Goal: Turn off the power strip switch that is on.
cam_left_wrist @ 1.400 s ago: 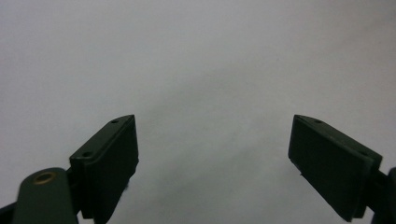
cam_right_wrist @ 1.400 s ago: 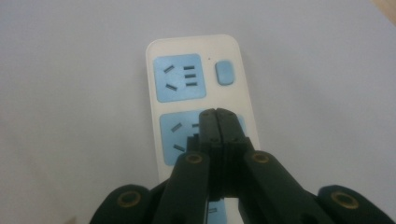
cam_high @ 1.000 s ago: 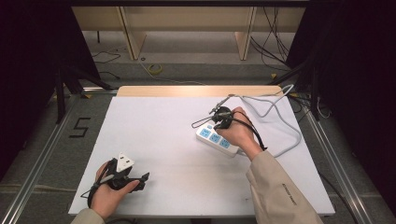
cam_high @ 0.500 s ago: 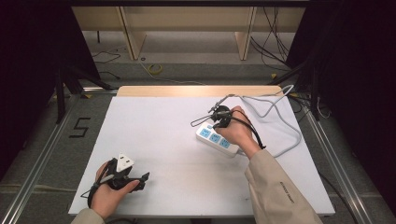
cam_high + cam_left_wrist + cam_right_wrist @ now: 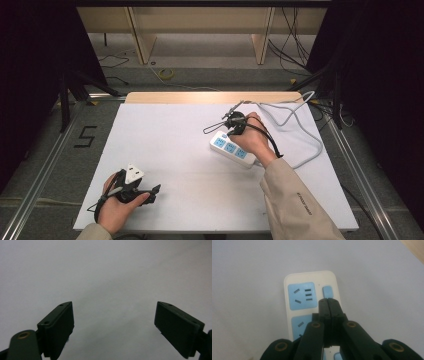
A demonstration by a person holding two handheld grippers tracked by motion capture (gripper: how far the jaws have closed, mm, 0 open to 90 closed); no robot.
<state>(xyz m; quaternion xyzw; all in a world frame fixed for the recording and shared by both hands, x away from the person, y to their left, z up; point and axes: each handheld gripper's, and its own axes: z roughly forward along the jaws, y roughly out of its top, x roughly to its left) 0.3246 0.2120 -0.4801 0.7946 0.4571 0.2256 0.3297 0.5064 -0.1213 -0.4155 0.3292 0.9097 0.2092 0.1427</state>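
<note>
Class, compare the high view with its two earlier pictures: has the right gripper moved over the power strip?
No. The right gripper sits at the same end of the power strip, equally near the table's wooden edge.

A white worktop (image 5: 165, 150) stands in the middle of the room, with a strip of pale wood (image 5: 210, 97) along its far edge. Metal rails (image 5: 42, 170) run along the floor on both sides of it. The floor (image 5: 200, 75) is grey, and a black figure five (image 5: 86, 136) is marked on it to the left. Loose cables (image 5: 292, 47) and a small yellow coil (image 5: 166, 74) lie on the floor behind. Farther back stands a light wooden frame (image 5: 140, 35), perhaps a shelf or a bench. Dark curtains (image 5: 35, 75) close off both sides. The light falls evenly from above.
</note>
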